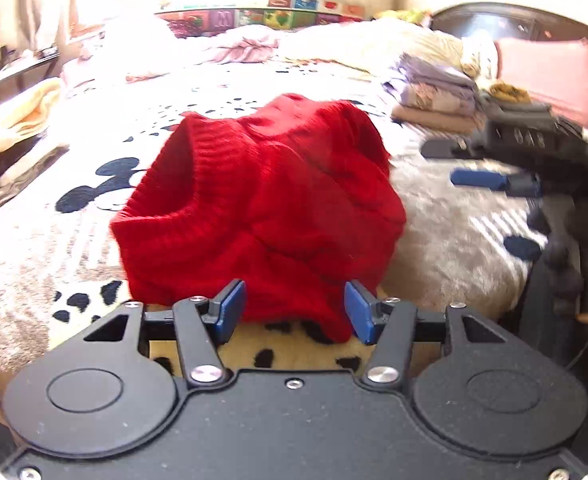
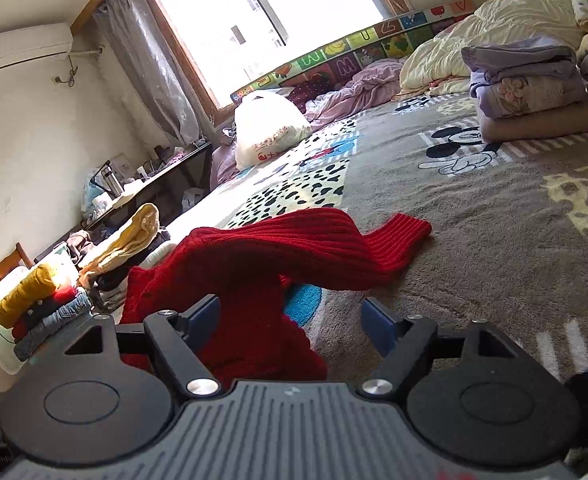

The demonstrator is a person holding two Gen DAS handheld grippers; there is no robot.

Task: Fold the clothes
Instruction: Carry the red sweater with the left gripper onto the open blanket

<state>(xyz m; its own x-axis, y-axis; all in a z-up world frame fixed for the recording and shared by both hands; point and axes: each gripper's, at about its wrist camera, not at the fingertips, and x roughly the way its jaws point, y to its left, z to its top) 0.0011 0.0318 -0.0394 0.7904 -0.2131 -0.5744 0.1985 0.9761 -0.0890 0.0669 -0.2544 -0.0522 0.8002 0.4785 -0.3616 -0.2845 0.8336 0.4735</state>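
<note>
My left gripper spread around red sweater hem, my right gripper spread too; sweater bunched on bed blanket, nothing pinched yet.

The left gripper is low and level, fingers spread wide apart. The right gripper is also low, jaws parted wide; in the left view it reaches in from the right, blurred.
</note>
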